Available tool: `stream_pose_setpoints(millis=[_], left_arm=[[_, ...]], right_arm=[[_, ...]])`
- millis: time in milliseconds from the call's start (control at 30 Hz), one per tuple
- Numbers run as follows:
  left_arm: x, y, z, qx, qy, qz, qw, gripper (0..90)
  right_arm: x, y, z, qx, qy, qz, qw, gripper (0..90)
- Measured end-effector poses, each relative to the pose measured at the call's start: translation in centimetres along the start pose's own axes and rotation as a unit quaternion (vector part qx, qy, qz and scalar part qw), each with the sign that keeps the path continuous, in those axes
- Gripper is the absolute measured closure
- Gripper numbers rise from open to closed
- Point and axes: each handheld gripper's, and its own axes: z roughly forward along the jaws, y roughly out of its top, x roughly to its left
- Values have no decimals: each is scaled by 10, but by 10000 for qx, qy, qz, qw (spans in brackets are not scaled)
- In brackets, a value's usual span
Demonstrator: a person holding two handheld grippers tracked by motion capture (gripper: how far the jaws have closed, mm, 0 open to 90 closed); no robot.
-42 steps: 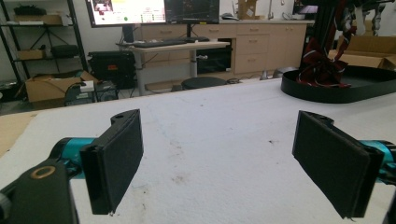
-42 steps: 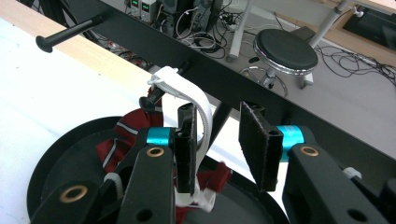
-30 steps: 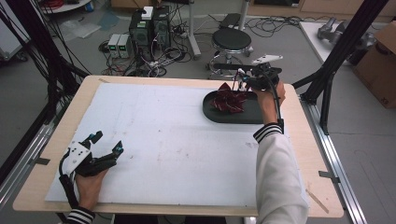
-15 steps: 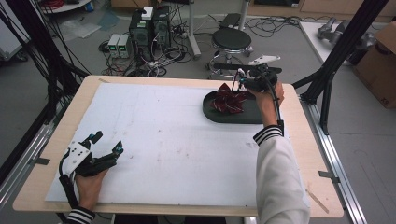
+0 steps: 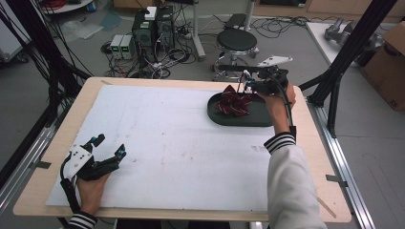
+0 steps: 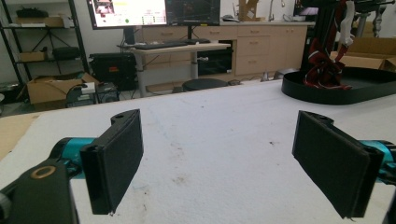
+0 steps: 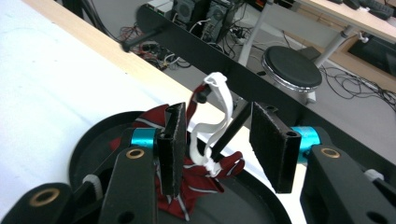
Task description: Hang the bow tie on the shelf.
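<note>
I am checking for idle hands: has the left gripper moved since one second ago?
No. The left gripper rests at the same near-left spot on the white mat, fingers open.

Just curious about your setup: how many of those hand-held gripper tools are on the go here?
2. The left gripper rests open at the table's near left corner; the right gripper hangs open over the red bow in the black tray.

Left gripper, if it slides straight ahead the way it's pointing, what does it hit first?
Probably nothing soon: the left gripper faces open white mat; the black tray with the red bow sits off to one side.
</note>
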Motion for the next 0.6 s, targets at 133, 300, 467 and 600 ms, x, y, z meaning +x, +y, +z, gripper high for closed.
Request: stream_pose_setpoints(millis=[133, 300, 467, 600], left_arm=[[0, 0, 0, -2, 1, -10, 10000, 168], [0, 0, 0, 10, 5, -10, 10000, 168], [0, 0, 1, 66, 6, 24, 10000, 168], [1, 0, 1, 58, -3, -28, 10000, 168]], right_arm=[[3, 2, -14, -89, 161, -53, 9998, 532], [6, 3, -30, -255, 411, 87, 9988, 396], [11, 0, -43, -395, 465, -16, 9981, 199], [16, -9, -57, -487, 705, -52, 9963, 116]])
